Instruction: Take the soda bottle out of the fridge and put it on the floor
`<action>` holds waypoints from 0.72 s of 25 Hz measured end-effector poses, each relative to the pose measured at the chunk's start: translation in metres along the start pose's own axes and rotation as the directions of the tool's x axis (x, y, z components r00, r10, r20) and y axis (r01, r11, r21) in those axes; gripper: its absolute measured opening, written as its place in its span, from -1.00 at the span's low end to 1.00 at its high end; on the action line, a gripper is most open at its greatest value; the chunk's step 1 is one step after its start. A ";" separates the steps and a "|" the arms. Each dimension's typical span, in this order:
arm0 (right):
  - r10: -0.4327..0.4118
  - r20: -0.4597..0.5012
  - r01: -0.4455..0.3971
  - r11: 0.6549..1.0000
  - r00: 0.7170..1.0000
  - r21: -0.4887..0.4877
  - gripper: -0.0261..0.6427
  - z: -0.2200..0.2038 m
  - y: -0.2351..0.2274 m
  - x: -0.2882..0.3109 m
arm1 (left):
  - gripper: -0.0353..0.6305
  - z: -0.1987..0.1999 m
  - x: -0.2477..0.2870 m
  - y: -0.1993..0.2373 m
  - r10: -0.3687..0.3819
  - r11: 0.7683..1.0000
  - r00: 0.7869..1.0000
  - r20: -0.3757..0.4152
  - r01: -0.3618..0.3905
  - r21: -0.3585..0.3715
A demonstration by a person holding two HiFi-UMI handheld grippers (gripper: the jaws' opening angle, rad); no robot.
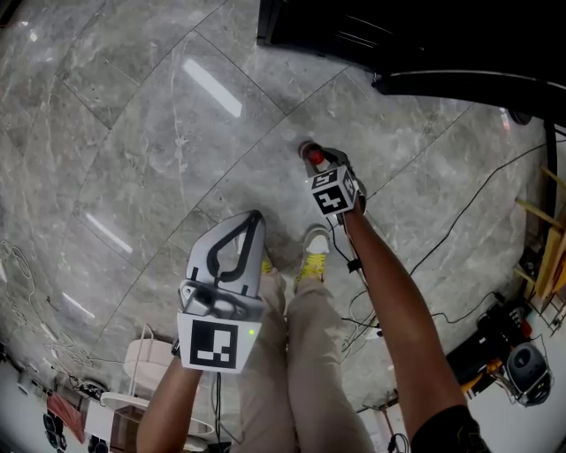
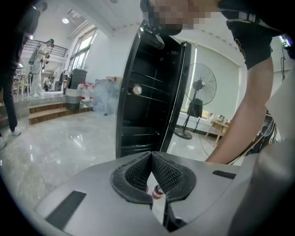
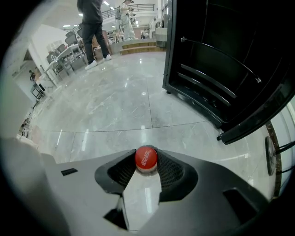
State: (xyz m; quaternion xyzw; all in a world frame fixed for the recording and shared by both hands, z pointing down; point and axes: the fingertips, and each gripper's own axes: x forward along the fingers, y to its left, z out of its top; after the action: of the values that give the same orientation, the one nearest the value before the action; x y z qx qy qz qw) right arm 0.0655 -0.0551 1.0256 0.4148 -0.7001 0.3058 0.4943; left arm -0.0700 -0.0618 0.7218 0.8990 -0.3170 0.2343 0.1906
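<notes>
The soda bottle's red cap point(image 3: 146, 158) sits between the pads of my right gripper point(image 3: 146, 162), which is shut on the bottle just under the cap. In the head view the right gripper point(image 1: 316, 159) reaches down over the grey marble floor point(image 1: 159, 133) in front of the black fridge point(image 1: 371, 26), and only the bottle's cap point(image 1: 313, 157) shows. I cannot tell whether the bottle touches the floor. My left gripper point(image 1: 255, 218) is held higher, close to the person's legs, with its jaws together and nothing in them. The bottle point(image 2: 157, 189) shows small through the gap under the left gripper's pads point(image 2: 138, 173).
The fridge door point(image 1: 469, 84) stands open at the right, its inner shelves point(image 3: 216, 69) bare. The person's shoes point(image 1: 314, 246) stand just behind the bottle. Cables point(image 1: 460, 221) and equipment lie at the right, a standing fan point(image 2: 201, 87) beyond the fridge, and people point(image 3: 94, 27) far off.
</notes>
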 end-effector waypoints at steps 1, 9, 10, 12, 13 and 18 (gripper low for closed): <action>0.000 0.003 0.000 1.000 1.000 0.000 -0.52 0.000 0.000 0.000 | -0.84 0.000 0.000 0.000 0.001 1.000 1.000 0.000 -0.001 -0.001; 0.002 0.009 -0.002 1.000 1.000 0.008 -0.52 0.002 -0.001 0.001 | -0.84 0.002 0.004 -0.001 -0.004 1.000 1.000 -0.003 0.004 0.006; 0.001 0.011 -0.001 1.000 1.000 0.009 -0.52 0.002 -0.002 0.001 | -0.84 0.002 0.004 -0.001 -0.003 1.000 1.000 -0.004 0.003 0.006; 0.002 0.019 -0.003 1.000 1.000 0.027 -0.51 0.003 -0.002 0.002 | -0.84 0.002 0.005 -0.001 -0.003 1.000 1.000 -0.006 0.003 0.008; 0.006 0.025 -0.008 0.999 1.000 0.044 -0.51 0.004 -0.002 0.002 | -0.84 0.003 0.005 -0.001 -0.003 1.000 1.000 -0.006 0.003 0.010; 0.034 0.034 -0.037 0.996 0.999 0.082 -0.23 0.006 0.003 -0.001 | -0.84 0.008 0.002 -0.001 0.007 1.000 1.000 -0.009 -0.007 0.010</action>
State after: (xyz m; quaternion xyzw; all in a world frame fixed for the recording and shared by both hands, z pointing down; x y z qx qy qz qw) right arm 0.0605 -0.0589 1.0229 0.4272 -0.7020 0.3365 0.4599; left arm -0.0650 -0.0661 0.7161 0.8978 -0.3182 0.2406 0.1865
